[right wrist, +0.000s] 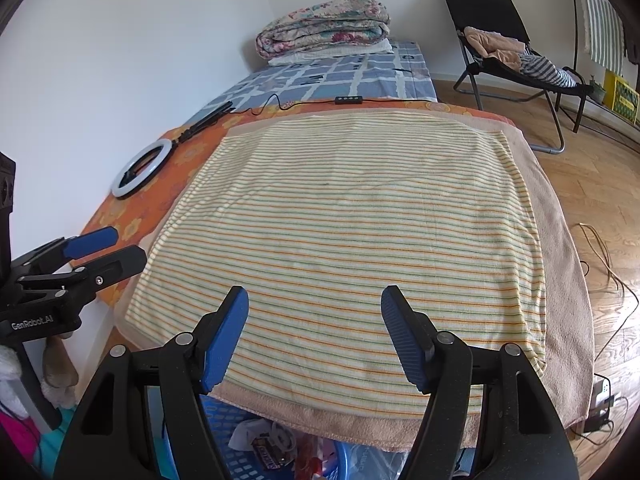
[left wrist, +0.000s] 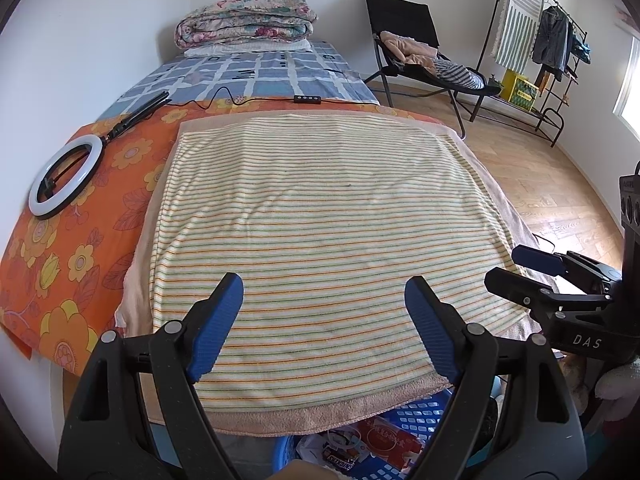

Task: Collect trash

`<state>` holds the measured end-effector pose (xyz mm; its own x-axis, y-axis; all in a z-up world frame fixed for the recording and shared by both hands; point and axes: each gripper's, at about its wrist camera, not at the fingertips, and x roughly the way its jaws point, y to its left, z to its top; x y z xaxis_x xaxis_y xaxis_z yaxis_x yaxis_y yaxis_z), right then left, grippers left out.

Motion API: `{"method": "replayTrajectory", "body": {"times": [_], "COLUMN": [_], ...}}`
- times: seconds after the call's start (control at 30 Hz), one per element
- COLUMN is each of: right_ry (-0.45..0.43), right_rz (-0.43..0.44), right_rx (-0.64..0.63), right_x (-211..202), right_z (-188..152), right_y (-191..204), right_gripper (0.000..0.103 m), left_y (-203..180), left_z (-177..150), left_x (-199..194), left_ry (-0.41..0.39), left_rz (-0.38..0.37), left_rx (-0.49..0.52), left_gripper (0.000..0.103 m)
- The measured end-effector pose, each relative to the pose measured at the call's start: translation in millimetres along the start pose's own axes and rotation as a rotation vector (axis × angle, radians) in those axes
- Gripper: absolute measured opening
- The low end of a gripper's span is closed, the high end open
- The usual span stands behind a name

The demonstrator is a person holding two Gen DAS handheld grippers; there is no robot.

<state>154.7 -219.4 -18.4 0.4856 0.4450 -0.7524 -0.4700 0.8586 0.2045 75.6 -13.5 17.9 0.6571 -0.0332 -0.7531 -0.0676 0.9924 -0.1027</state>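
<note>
Below the bed's near edge sits a blue laundry basket (left wrist: 420, 420) holding trash (right wrist: 266, 438) — wrappers and crumpled paper. Above it, the left tool (left wrist: 324, 320) and right tool (right wrist: 314, 332) both hang with fingers apart, gripping nothing, over a striped towel (left wrist: 320, 220). Farther off lie a ring light (left wrist: 66, 176) and a folded quilt (left wrist: 244, 20).

A striped towel (left wrist: 320, 216) lies flat on the near end of the bed, with a ring light (left wrist: 66, 178) on the orange floral sheet (left wrist: 72, 264) to its left, a folded floral quilt (left wrist: 244, 20) at the far end, and a black folding chair (left wrist: 412, 40) holding clothes on the right.
</note>
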Motion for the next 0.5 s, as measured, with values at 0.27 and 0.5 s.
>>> {"method": "replayTrajectory", "body": {"times": [0.27,0.5], "right_ry": [0.004,0.0], "right_rz": [0.001,0.002], "right_rx": [-0.001,0.003], "right_x": [1.2,-0.1], "right_z": [-0.8,-1.0], "right_y": [1.2,0.9], "right_gripper": [0.069,0.069], "left_y": [0.3,-0.2], "left_z": [0.8,0.3], "left_x": [0.1,0.2], "left_ry": [-0.001,0.0], "left_rz": [-0.002,-0.001], "left_rx": [0.0,-0.002], "left_gripper": [0.086,0.086]}}
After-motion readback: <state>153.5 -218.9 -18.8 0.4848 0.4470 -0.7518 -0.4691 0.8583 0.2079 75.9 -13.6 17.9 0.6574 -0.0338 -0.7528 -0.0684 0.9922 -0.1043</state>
